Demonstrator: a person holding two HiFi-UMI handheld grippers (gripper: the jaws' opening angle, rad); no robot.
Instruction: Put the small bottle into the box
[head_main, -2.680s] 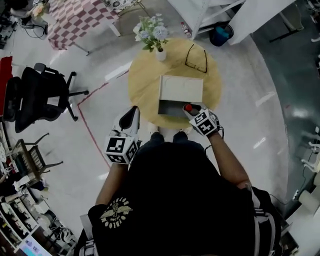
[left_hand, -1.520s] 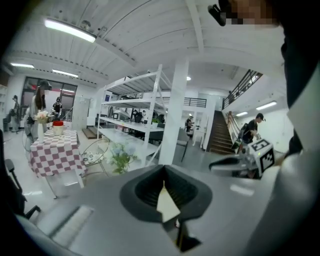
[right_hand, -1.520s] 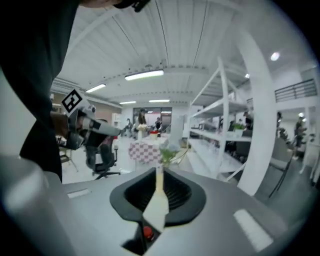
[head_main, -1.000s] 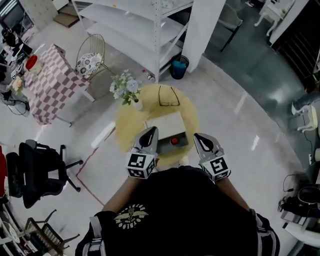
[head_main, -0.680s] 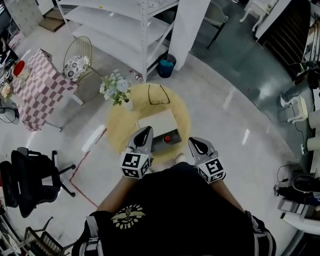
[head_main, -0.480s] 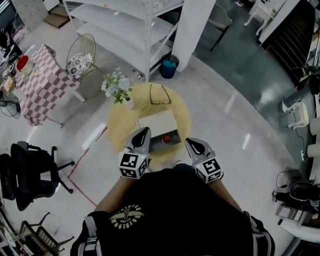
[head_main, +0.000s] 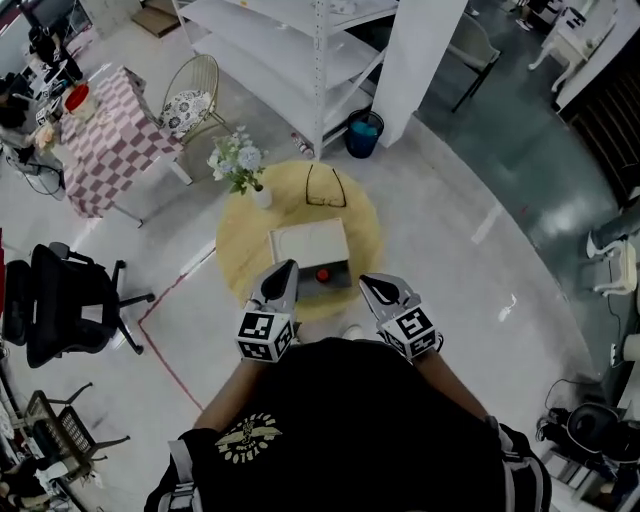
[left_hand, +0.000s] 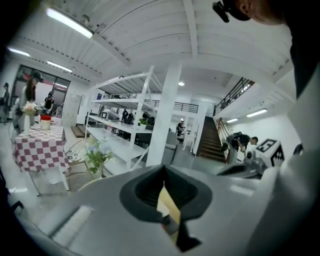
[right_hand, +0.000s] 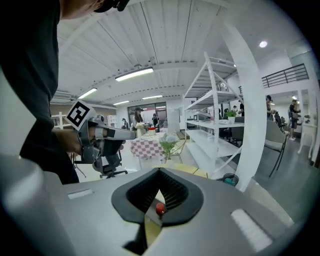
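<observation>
The round table is pale yellow, the box cream with a grey interior, the small bottle red-capped, the tablecloth red-and-white checked, the bin blue, and the left gripper and right gripper carry black-and-white square-marker cubes.

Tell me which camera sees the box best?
The head view: the whole open box sits on the round table, bottle inside. Each gripper view catches only a sliver past its shut jaws.
</observation>
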